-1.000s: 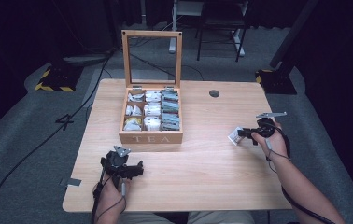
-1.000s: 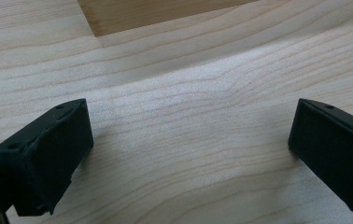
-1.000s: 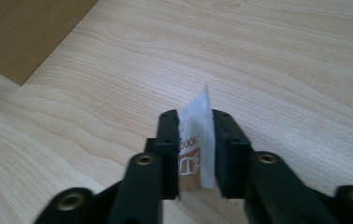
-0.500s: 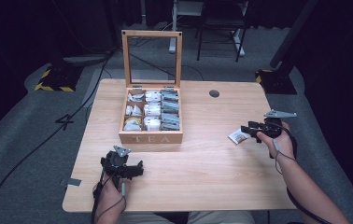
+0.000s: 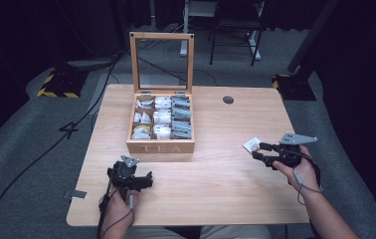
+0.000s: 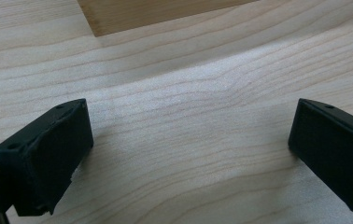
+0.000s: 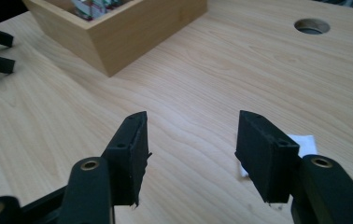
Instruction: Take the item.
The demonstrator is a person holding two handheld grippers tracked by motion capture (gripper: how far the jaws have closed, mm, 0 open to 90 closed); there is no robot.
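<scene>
A wooden tea box (image 5: 160, 147) marked TEA stands mid-table, its glass lid (image 5: 161, 62) upright, with several rows of tea bags (image 5: 162, 118) inside. A single white tea bag packet (image 5: 251, 145) lies flat on the table toward the right. My right gripper (image 5: 258, 151) is open just to its right, its tips close to the packet. In the right gripper view the packet (image 7: 304, 142) shows behind the right-hand jaw, and nothing sits between the jaws (image 7: 191, 128). My left gripper (image 5: 130, 173) rests open near the front edge, over bare wood (image 6: 191, 126).
A round cable hole (image 5: 228, 99) sits at the table's back right. The box corner (image 6: 156, 14) lies ahead of the left gripper. Chairs and cables stand on the floor beyond the table (image 5: 216, 189).
My right hand has shifted slightly right and then down, staying open beside the packet, which has barely moved. My left gripper has stayed still.
</scene>
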